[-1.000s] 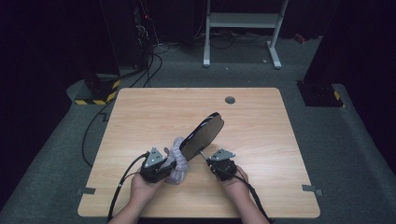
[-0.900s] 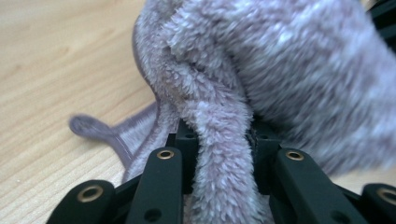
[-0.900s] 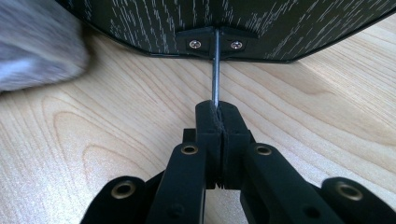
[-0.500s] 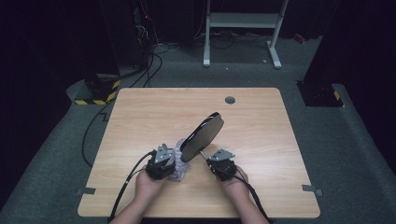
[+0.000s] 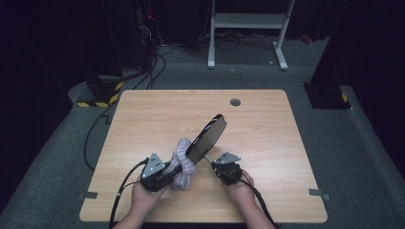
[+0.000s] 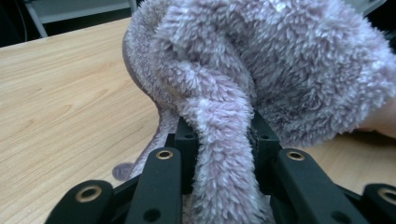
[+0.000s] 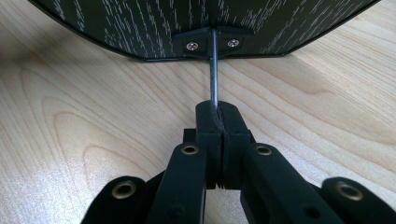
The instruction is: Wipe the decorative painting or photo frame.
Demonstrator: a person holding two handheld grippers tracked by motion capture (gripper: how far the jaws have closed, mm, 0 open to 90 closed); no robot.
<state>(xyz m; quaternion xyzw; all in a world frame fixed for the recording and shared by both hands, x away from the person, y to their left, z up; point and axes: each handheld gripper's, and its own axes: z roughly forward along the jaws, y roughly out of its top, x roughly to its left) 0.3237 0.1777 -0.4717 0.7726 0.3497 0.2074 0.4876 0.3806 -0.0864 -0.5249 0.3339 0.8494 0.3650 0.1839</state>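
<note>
Cloth (image 5: 182,160) clamped in my left gripper (image 5: 168,170) touches panel (image 5: 207,137), slanting away above; right gripper (image 5: 213,164) pinches its rod (image 7: 214,65).

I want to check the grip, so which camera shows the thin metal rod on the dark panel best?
The right gripper view: the thin metal rod runs from the bracket into the shut right claw. The high view shows it as a faint line.

The fluffy cloth (image 6: 261,70) hides the dark panel's (image 5: 206,138) lower end and the left tool's tips.
</note>
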